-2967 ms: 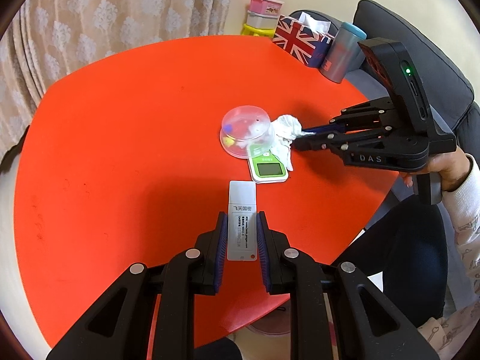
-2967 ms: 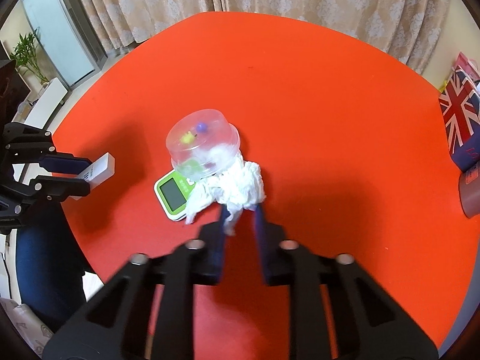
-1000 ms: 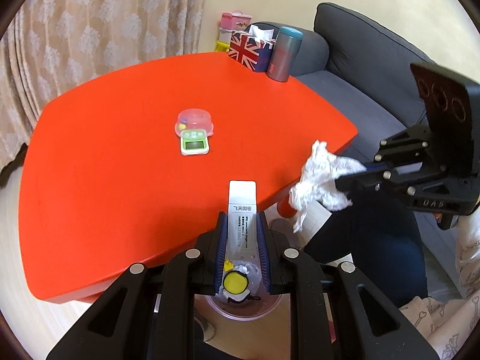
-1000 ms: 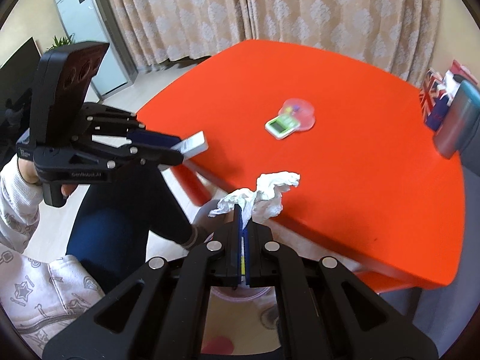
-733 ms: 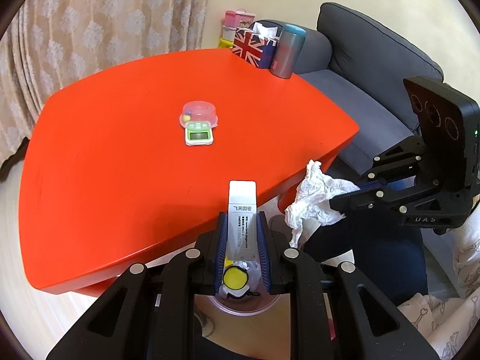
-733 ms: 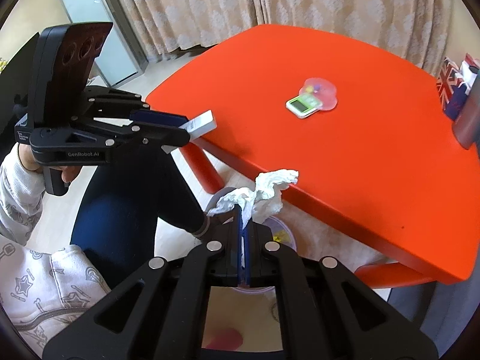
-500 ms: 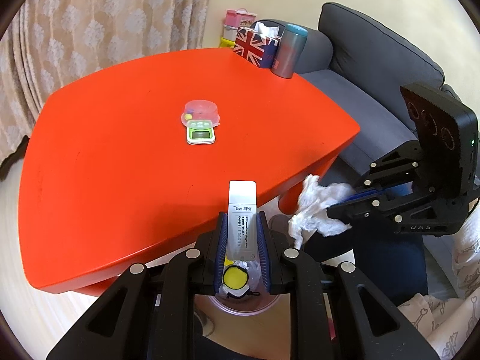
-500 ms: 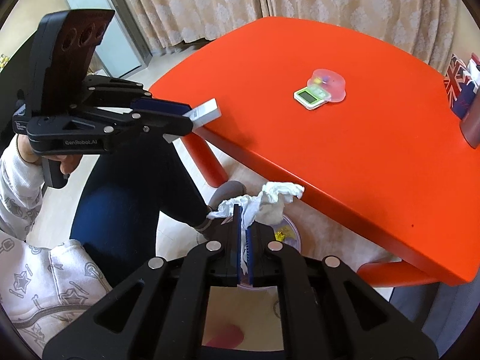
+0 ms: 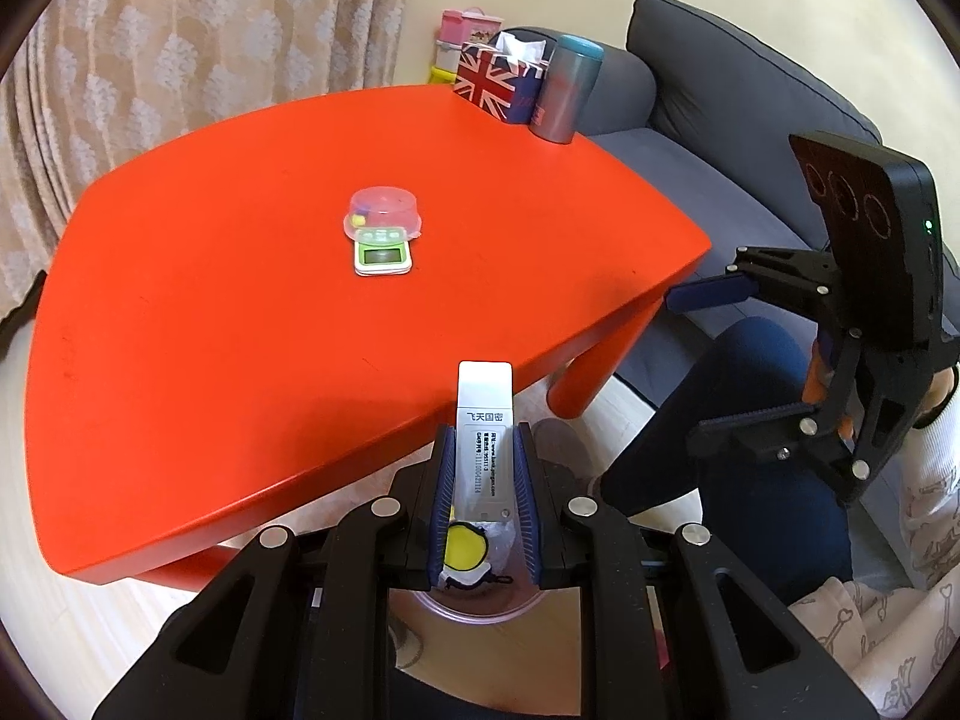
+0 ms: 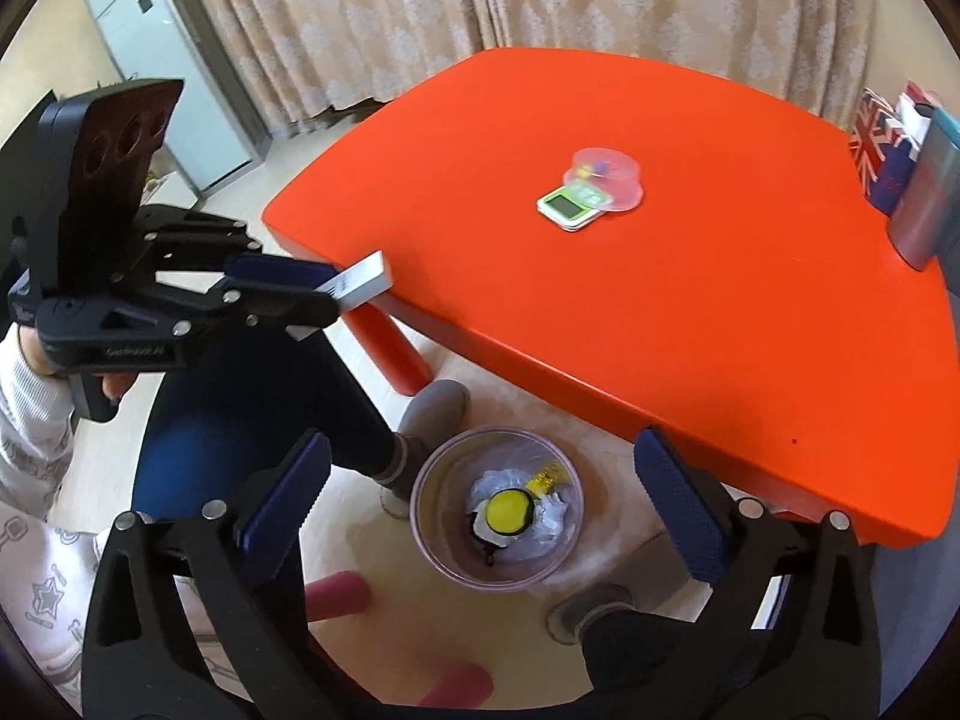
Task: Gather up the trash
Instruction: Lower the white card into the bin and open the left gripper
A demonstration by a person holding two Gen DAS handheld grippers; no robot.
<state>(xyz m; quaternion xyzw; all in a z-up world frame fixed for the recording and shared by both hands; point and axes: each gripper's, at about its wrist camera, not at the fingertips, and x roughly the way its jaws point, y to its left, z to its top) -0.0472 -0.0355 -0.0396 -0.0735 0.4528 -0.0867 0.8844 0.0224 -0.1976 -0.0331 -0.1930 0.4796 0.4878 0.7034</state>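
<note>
Trash is collecting in the clear bin on the floor, just off the near edge of the red surface. A moment ago the right hand-held gripper was pinching a crumpled white tissue above that bin; now its jaws are springing wide apart with nothing between them, and white crumpled paper is lying in the bin beside a yellow-faced round thing. I take it the tissue has been dropped in, so that piece of the job looks done.

The left hand-held gripper is still clamped on a slim white printed box, its pads pressing both long sides. It is hanging over the bin too: looking down along its fingers, the bin's rim and the yellow-faced thing are showing right under the box. From the right side, the box is sticking out past the fingertips, near the corner of the red surface above one red leg. My guess is that this box is the next piece to go, and that letting go here would land it in the bin.

Farther back from the bin, on the red surface, a clear domed lid and a small green-and-white device are sitting touching each other. A flag-printed tissue box and a grey tumbler are standing at the far corner. Whether any of those counts as trash I cannot tell.
</note>
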